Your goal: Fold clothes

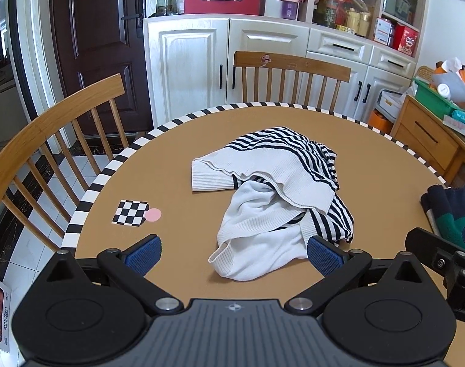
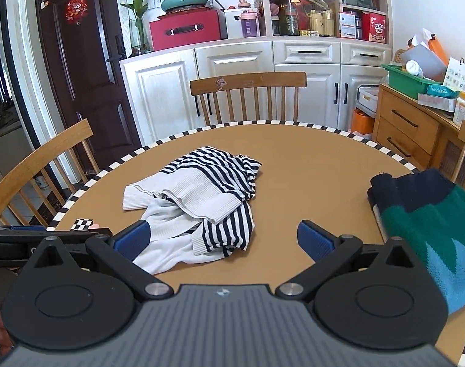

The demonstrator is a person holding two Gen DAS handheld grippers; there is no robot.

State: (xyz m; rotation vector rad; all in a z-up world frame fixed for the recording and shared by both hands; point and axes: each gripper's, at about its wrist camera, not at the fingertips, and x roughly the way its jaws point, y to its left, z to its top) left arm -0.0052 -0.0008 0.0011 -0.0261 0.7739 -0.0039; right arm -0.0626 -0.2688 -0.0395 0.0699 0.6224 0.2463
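A crumpled white and navy-striped knit sweater (image 1: 272,189) lies in a heap in the middle of the round brown table (image 1: 171,159); it also shows in the right wrist view (image 2: 202,202). My left gripper (image 1: 234,255) is open and empty, low over the table's near edge, its right blue pad just at the sweater's near hem. My right gripper (image 2: 223,240) is open and empty, to the right of the left one, its left pad over the sweater's near edge. A folded navy, green and blue knit garment (image 2: 428,226) lies at the table's right edge, also seen in the left wrist view (image 1: 452,214).
A checkerboard marker with a pink dot (image 1: 134,212) lies on the table's left side. Wooden chairs stand at the left (image 1: 49,140) and the far side (image 1: 290,73). White cabinets (image 1: 232,61) and a wooden drawer unit (image 2: 406,134) stand behind.
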